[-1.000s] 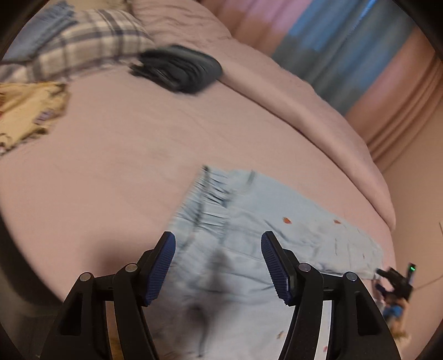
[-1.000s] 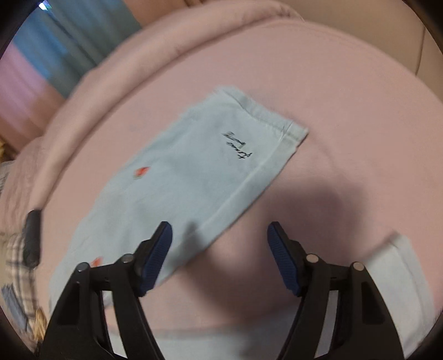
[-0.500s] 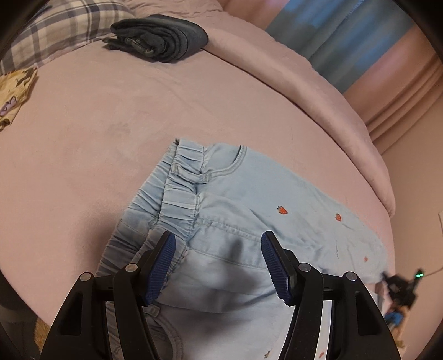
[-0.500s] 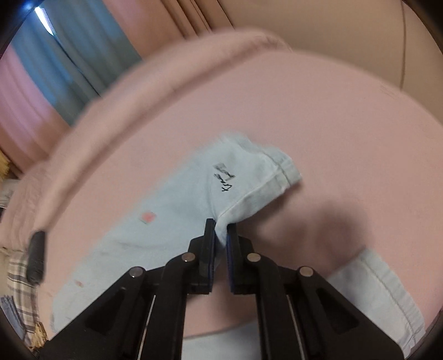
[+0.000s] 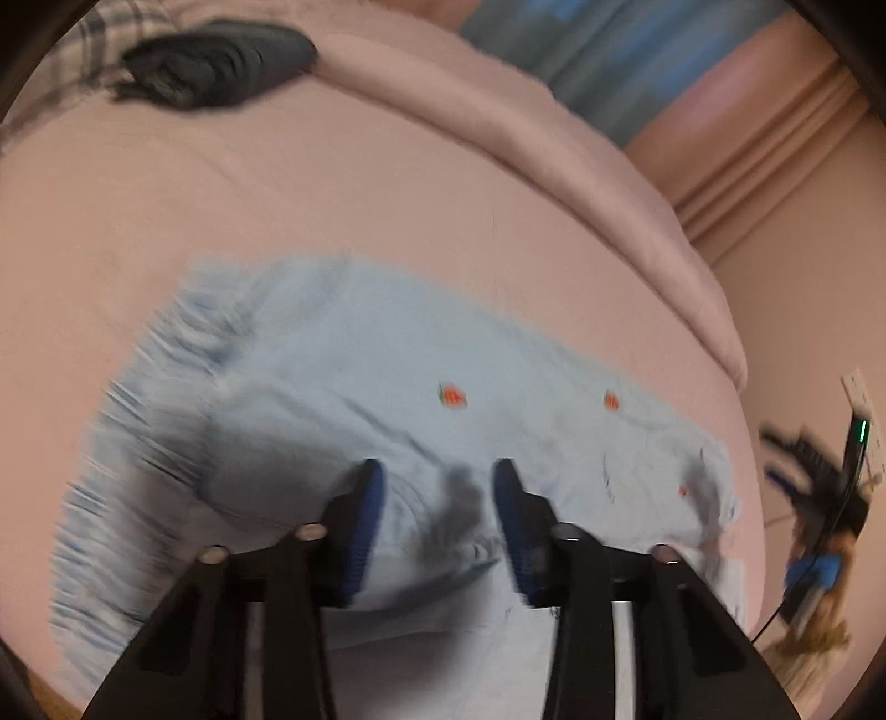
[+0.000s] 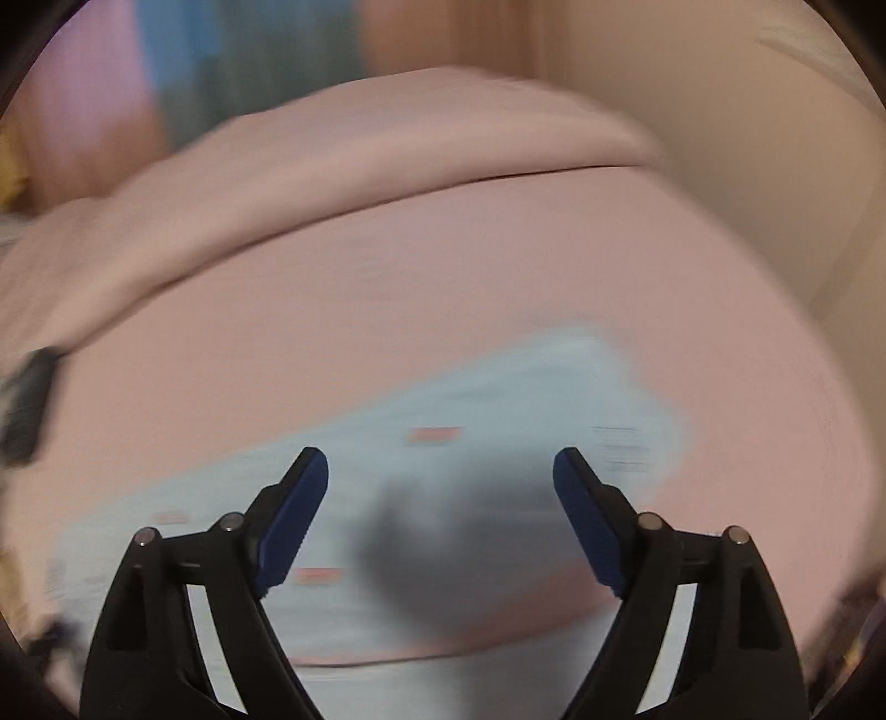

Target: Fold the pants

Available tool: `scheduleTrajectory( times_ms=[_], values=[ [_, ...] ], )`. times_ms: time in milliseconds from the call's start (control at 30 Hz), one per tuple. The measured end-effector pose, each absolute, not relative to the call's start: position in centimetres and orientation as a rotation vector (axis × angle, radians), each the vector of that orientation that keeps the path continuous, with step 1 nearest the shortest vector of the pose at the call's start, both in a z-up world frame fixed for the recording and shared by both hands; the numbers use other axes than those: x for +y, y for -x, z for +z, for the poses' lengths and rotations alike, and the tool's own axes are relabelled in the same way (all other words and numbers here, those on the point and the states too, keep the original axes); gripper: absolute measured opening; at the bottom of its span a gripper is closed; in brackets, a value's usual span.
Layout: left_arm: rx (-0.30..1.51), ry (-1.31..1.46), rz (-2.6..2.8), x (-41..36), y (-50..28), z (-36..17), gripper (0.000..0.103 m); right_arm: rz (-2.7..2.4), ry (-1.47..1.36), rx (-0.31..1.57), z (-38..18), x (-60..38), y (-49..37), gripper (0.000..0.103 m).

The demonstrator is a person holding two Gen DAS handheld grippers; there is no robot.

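Dark folded garment (image 5: 221, 63) on pink bed (image 5: 332, 183) nr plaid pillow (image 5: 105, 33), blue/pink curtains (image 5: 637, 61) behind
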State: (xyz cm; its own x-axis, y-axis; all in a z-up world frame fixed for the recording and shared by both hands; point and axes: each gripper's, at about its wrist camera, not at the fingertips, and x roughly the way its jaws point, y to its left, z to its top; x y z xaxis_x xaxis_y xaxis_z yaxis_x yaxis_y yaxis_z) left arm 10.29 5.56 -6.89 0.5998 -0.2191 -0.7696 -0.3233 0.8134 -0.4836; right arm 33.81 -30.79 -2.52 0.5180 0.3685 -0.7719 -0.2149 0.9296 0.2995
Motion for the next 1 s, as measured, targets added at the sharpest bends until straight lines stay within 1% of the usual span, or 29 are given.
scheduleTrajectory(
  times_ms=[100, 200, 333, 367, 433, 500, 533, 600, 633, 667, 700, 733, 767, 900, 967, 1000],
  values=[
    [0.989, 0.625, 0.102, 4.9, -10.3, -9.1, 0.034, 0.481, -0.039, 0.996, -3.3, -24.3, -34.6, 0.084],
    [0.954, 0.617, 0.097, 4.8, -9.3, -9.4, 0.034, 0.572, 0.097, 1.055, -5.0, -18.4, -35.4, 0.084],
    [0.948, 0.662, 0.087, 5.5, -8.6, -9.7, 0.033, 0.71, 0.23, 1.121, -8.0, -13.1, -36.6, 0.084],
    [0.948, 0.655, 0.086, 5.6, -8.5, -9.7, 0.033, 0.723, 0.284, 1.123, -8.9, -12.0, -37.8, 0.084],
    [0.943, 0.628, 0.086, 5.5, -8.2, -9.6, 0.033, 0.737, 0.385, 1.114, -10.0, -10.6, -37.1, 0.086],
    [0.939, 0.608, 0.092, 5.2, -8.1, -9.6, 0.033, 0.747, 0.397, 1.055, -10.5, -10.4, -36.4, 0.086],
    [0.938, 0.603, 0.097, 5.0, -8.3, -9.7, 0.033, 0.753, 0.38, 1.057, -10.5, -10.5, -36.3, 0.08],
    [0.933, 0.607, 0.1, 4.9, -8.6, -9.5, 0.033, 0.773, 0.317, 1.057, -10.2, -11.3, -35.9, 0.058],
    [0.926, 0.611, 0.11, 4.9, -8.7, -9.4, 0.033, 0.787, 0.305, 1.056, -9.9, -11.7, -35.9, 0.036],
    [0.923, 0.617, 0.108, 5.0, -8.7, -9.3, 0.033, 0.794, 0.301, 1.057, -9.6, -12.1, -35.5, 0.02],
    [0.916, 0.631, 0.104, 4.9, -8.6, -9.3, 0.033, 0.788, 0.305, 1.054, -9.6, -12.7, -35.1, 0.013],
    [0.914, 0.649, 0.097, 5.1, -8.4, -9.2, 0.033, 0.785, 0.29, 1.051, -9.3, -13.1, -34.7, 0.009],
    [0.915, 0.662, 0.091, 5.5, -7.9, -9.1, 0.033, 0.781, 0.276, 1.047, -9.2, -13.1, -35.3, 0.008],
    [0.906, 0.721, 0.06, 6.2, -6.5, -7.8, 0.034, 0.829, 0.135, 0.948, -5.6, -15.4, -33.5, 0.007],
    [0.9, 0.746, 0.034, 6.4, -6.0, -6.9, 0.043, 0.872, 0.084, 0.88, -3.6, -17.6, -31.0, 0.007],
    [0.89, 0.756, 0.027, 6.3, -5.4, -6.3, 0.055, 0.888, 0.065, 0.849, -2.9, -18.7, -29.8, 0.007]
  ],
)
